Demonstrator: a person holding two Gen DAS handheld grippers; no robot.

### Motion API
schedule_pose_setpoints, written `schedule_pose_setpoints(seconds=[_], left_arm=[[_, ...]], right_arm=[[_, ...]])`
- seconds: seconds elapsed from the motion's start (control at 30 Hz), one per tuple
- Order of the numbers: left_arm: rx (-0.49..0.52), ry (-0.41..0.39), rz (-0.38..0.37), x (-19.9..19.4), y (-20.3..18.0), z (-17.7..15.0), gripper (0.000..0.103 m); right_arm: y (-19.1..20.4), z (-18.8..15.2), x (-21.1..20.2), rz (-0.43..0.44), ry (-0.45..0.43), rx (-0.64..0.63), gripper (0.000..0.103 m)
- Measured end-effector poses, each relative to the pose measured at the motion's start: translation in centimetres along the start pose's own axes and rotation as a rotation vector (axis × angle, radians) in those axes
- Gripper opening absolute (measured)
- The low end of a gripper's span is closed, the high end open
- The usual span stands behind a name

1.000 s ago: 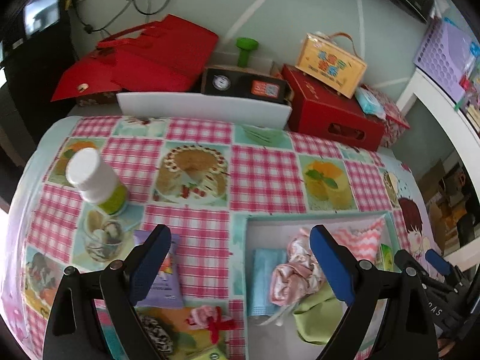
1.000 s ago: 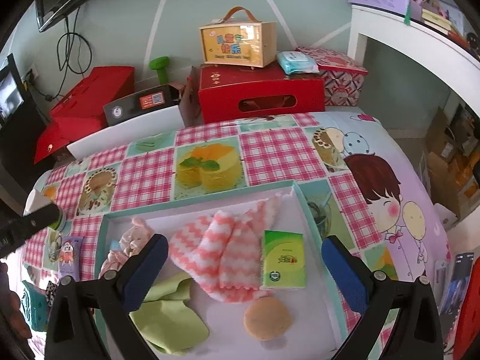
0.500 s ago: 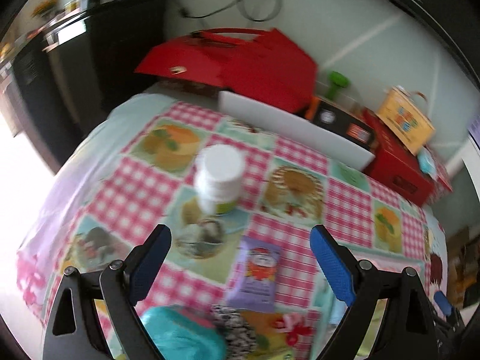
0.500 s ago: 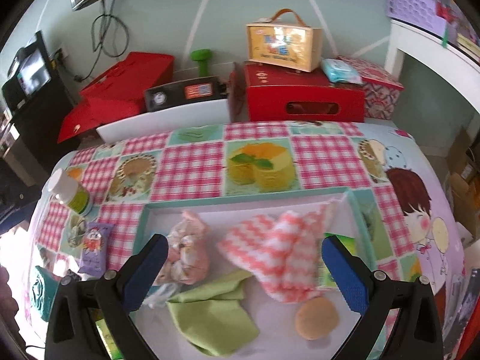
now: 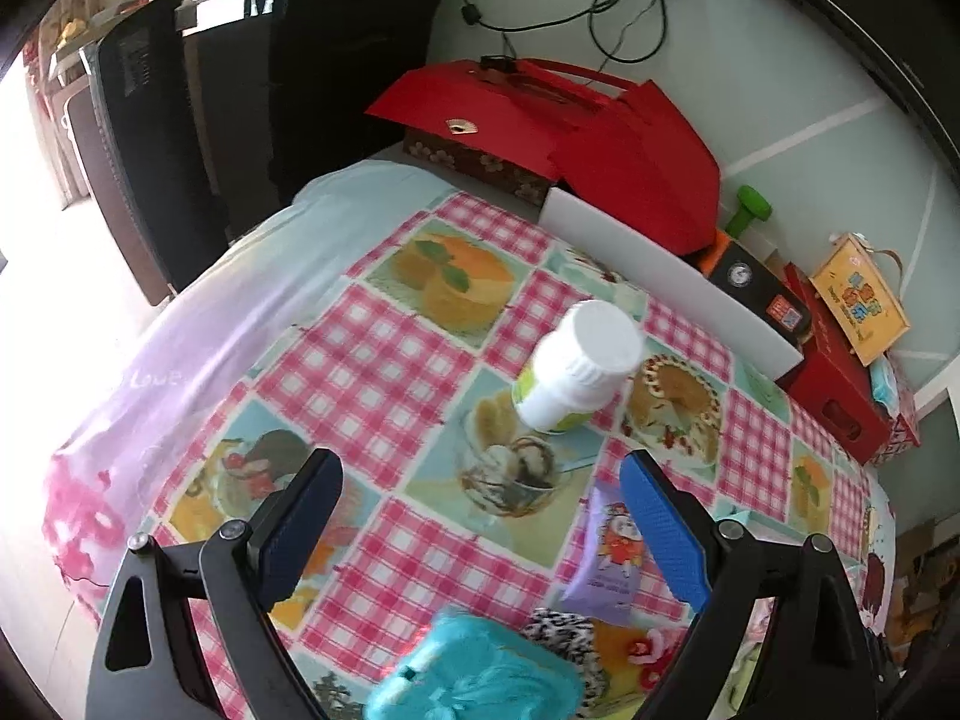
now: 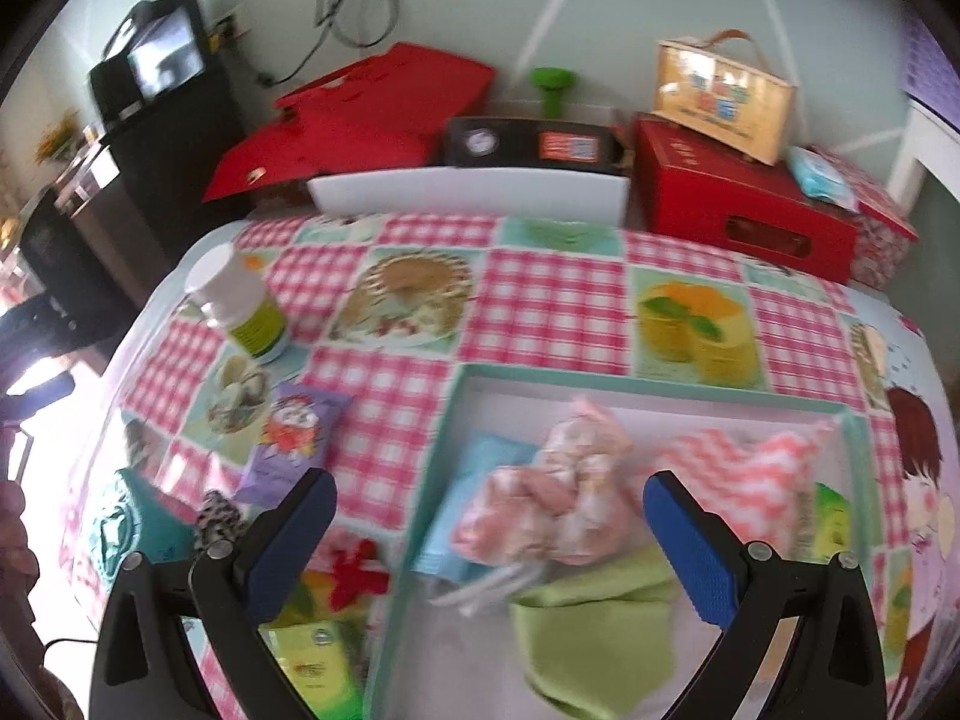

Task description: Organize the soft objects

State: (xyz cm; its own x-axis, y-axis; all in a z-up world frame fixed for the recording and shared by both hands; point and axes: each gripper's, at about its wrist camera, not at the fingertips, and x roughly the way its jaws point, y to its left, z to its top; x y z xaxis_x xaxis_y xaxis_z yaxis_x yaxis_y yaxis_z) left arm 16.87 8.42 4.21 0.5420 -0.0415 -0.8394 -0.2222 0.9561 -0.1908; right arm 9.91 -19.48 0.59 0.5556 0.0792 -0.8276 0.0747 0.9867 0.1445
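Here the left tongs (image 5: 480, 516) hang wide open over the checked tablecloth (image 5: 384, 396), holding nothing. Between their blue pads (image 5: 297, 525), toward the centre of the left wrist view, stands a white bottle (image 5: 570, 369) with a white cap and a green label. Just beside the right-hand pad lies a purple snack packet (image 5: 606, 558). At the bottom edge of that frame a turquoise soft item (image 5: 480, 678) sits close under the tongs, with a black-and-white patterned piece (image 5: 564, 636) touching its right side and a small red bow (image 5: 645, 651) further right.

The right tongs (image 6: 489, 531) are also spread wide and empty, low in the right wrist view, which is somewhat blurred. Between and behind their pads lies a shallow tray (image 6: 660, 390) with a pale teal rim on the table. Inside it, from left to right, are a light blue folded cloth (image 6: 474, 498), a crumpled pink floral fabric (image 6: 558, 498), and a coral-and-white zigzag cloth (image 6: 744, 474); a green cloth (image 6: 594, 630) lies in the lower part of the tray, and a green packet (image 6: 831, 522) shows at the tray's right edge. A yellow-green packet (image 6: 312, 654) lies on the tablecloth at the lower left, outside the tray.

Along the top of both frames, behind the table, are red boxes (image 6: 738, 204), a white board (image 6: 468, 192), a green dumbbell (image 6: 552, 84) and a yellow carry case (image 6: 720, 93).
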Motion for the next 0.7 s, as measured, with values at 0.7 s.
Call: schedule_pose_setpoints(seconds=[0.7], left_arm=[[0.057, 0.106, -0.078, 2.9, -0.4, -1.0, 0.094]], right_arm=[[3.8, -1.3, 3.8, 0.108, 0.096, -0.108, 0.103]])
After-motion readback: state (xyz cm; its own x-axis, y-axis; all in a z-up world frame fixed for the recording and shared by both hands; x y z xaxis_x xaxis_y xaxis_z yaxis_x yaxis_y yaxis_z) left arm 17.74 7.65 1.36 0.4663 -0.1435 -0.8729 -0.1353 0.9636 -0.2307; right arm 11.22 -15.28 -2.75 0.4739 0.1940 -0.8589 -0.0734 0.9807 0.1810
